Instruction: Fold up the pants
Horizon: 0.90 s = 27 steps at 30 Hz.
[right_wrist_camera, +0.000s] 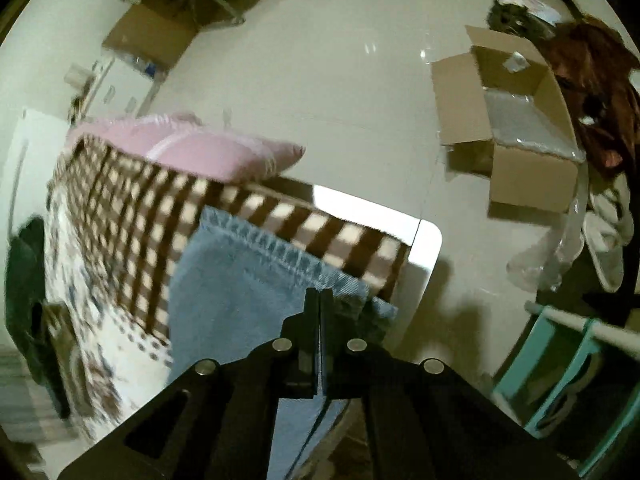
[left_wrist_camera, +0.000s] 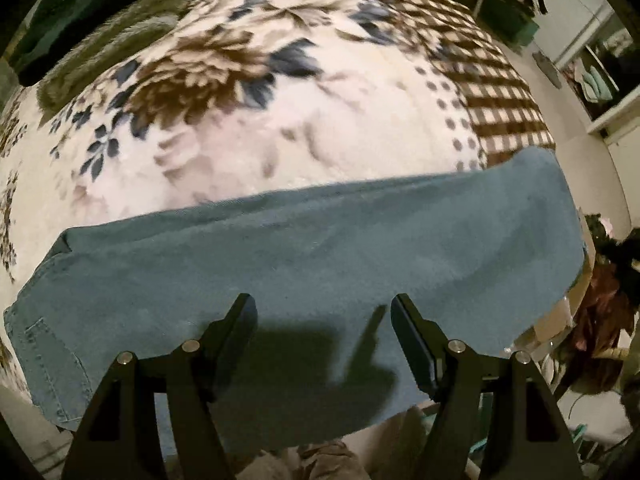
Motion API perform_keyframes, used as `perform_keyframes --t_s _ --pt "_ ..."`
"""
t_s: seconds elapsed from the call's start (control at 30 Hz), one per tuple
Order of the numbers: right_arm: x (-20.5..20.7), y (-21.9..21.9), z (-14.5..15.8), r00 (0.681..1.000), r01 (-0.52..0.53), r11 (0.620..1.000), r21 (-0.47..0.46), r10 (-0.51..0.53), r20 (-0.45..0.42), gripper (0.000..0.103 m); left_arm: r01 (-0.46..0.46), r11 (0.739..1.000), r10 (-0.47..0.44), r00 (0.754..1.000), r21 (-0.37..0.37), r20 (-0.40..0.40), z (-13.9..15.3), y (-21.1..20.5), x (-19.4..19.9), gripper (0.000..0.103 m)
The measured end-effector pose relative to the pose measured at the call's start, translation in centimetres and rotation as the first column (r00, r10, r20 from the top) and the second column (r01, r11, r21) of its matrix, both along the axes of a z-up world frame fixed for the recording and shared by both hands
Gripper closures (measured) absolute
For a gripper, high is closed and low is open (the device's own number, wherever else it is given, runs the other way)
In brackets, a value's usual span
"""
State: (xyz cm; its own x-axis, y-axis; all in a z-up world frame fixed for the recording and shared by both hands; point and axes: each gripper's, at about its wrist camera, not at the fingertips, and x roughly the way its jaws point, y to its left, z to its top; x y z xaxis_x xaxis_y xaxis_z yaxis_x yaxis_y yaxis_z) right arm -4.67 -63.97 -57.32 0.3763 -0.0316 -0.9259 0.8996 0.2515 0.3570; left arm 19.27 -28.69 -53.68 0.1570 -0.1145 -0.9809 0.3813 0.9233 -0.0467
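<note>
1. Roughly biggest first: bed blanket (left_wrist_camera: 248,92), floral with a brown-check border from 1 to 3 o'clock in the left view. It serves as the folding surface, so the garment is spread flat on it.
2. Pants (left_wrist_camera: 320,248), blue denim, lie as a wide band from 9 to 3 o'clock across the lower half of the left view, near the bed edge. A pocket seam shows at 8 o'clock, so the waist end is likely on that side. Looks like one fold is already in; judgement only.
3. Cardboard box (right_wrist_camera: 516,128) sits open on the floor at 2 o'clock in the right view, well apart from the bed; clutter, not task-related.
4. Pink pillow (right_wrist_camera: 208,152) at 10 o'clock in the right view, on the check border, clear of the denim.
5. Left gripper (left_wrist_camera: 324,320) is released, jaws spread wide, hovering over mid-fabric at 6 o'clock and holding nothing. Probably waiting to pin or take an edge.
6. Right gripper (right_wrist_camera: 319,300) is clenched, jaws pressed together at the hemmed leg end at 6 o'clock. Cloth seems pinched between them, though blur makes that uncertain. Grabbing the hem suits carrying that end over toward the waist.
7. Risk: a thin hem pinch may slip.
</note>
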Motion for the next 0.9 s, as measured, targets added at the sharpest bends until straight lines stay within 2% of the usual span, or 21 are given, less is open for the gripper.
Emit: perform_keyframes --t_s 0.03,0.1,0.17,0.2,0.33,0.37,0.43,0.47,0.6,0.73,0.9 --pt "-0.2 -0.3 0.0 1.000 0.004 1.000 0.019 -0.004 0.010 0.102 0.006 1.000 -0.006 1.000 0.002 -0.002 0.0 -0.2 -0.2 0.035" --pt "0.0 -0.8 -0.9 1.000 -0.014 0.996 0.089 0.013 0.002 0.094 0.014 1.000 -0.014 1.000 0.009 -0.007 -0.2 -0.5 -0.4 0.035" --pt "0.0 -1.1 -2.1 1.000 -0.005 0.988 0.155 0.005 -0.001 0.055 0.016 1.000 -0.016 1.000 0.012 -0.016 -0.4 -0.8 -0.5 0.035" --pt "-0.1 -1.3 -2.7 1.000 0.005 0.985 0.173 -0.005 0.003 0.054 0.015 1.000 -0.014 1.000 0.013 -0.017 -0.5 -0.9 -0.5 0.035" --pt "-0.4 -1.5 -4.5 0.999 0.045 0.979 0.201 -0.039 -0.036 0.057 0.017 1.000 -0.017 1.000 0.012 -0.021 -0.6 -1.4 -0.4 0.035" --pt "-0.5 -1.4 -4.6 0.999 0.052 0.981 0.185 -0.048 -0.023 0.076 0.018 1.000 -0.018 1.000 0.013 -0.021 -0.6 -1.4 -0.4 0.035" --pt "-0.2 -1.4 -4.1 0.999 0.032 0.992 0.125 -0.027 -0.040 0.090 0.020 1.000 -0.020 1.000 0.014 -0.023 -0.7 -1.2 -0.3 0.035" --pt "-0.1 -1.3 -3.7 0.999 0.020 0.995 0.101 -0.017 -0.032 0.092 0.020 1.000 -0.020 1.000 0.016 -0.024 -0.8 -1.4 -0.3 0.035" --pt "0.2 -0.3 -1.7 0.999 -0.020 1.000 0.008 0.021 -0.032 0.093 0.021 1.000 -0.021 0.999 0.020 -0.027 -0.9 -1.4 -0.4 0.035" --pt "-1.3 0.2 -0.5 0.999 0.031 1.000 -0.005 -0.031 -0.030 0.094 0.019 1.000 -0.019 0.999 0.024 -0.029 -0.7 -1.1 -0.6 0.035" --pt "-2.9 0.2 -2.8 0.992 0.065 0.998 0.026 -0.062 -0.111 0.094 0.005 1.000 -0.004 0.999 0.028 -0.037 -1.1 0.3 -1.1 0.035"
